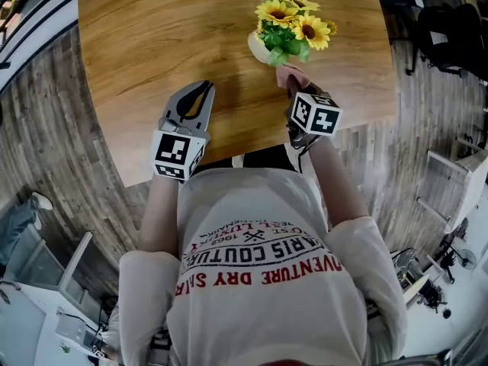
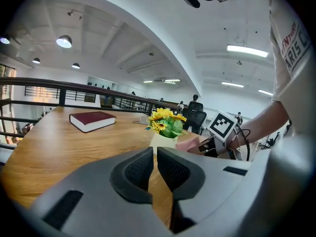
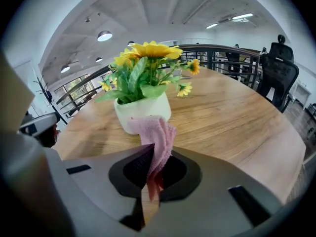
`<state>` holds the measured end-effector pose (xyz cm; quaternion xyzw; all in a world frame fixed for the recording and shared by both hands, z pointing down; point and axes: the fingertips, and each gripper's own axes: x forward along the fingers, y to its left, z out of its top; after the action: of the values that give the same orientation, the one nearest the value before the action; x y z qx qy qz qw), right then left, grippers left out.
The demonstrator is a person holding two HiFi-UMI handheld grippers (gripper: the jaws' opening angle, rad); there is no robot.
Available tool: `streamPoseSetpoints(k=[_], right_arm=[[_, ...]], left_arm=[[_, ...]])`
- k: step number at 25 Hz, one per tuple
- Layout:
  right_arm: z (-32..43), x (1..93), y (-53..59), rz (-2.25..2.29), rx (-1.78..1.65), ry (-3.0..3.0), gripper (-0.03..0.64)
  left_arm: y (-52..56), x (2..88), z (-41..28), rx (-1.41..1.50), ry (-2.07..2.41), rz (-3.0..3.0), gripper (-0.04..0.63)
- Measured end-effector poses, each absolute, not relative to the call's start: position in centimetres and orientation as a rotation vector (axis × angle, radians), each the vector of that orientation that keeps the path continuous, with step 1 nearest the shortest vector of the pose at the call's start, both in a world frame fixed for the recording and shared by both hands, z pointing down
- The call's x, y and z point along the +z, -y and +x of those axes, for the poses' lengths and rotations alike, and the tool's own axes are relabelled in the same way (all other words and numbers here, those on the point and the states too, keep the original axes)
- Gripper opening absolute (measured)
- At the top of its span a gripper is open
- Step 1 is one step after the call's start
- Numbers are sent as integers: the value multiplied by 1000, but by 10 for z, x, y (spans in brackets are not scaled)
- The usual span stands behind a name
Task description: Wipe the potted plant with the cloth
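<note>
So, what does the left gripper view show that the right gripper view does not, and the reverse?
Only the left gripper view: the red book lying on the table, and the left gripper, its jaws together with nothing between them.
Only the right gripper view: the right gripper with its jaws pinching the pink cloth, whose free end stands just in front of the potted plant.
Both: the potted plant, the cloth and the wooden table.
</note>
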<state>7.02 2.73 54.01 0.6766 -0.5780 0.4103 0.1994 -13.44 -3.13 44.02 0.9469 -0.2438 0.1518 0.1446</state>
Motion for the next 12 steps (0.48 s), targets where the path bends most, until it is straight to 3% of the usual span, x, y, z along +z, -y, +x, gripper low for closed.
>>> streamPoseSetpoints(k=[2, 6, 12], right_arm=[[89, 540, -32, 1903, 1123, 1589, 37], [126, 536, -36, 1939, 1105, 1558, 37], [170, 531, -23, 1900, 1019, 1582, 37]], left_arm=[[32, 443, -121, 424, 683, 2731, 32], [32, 456, -88, 462, 634, 2753, 288], [36, 479, -29, 562, 555, 2832, 432]])
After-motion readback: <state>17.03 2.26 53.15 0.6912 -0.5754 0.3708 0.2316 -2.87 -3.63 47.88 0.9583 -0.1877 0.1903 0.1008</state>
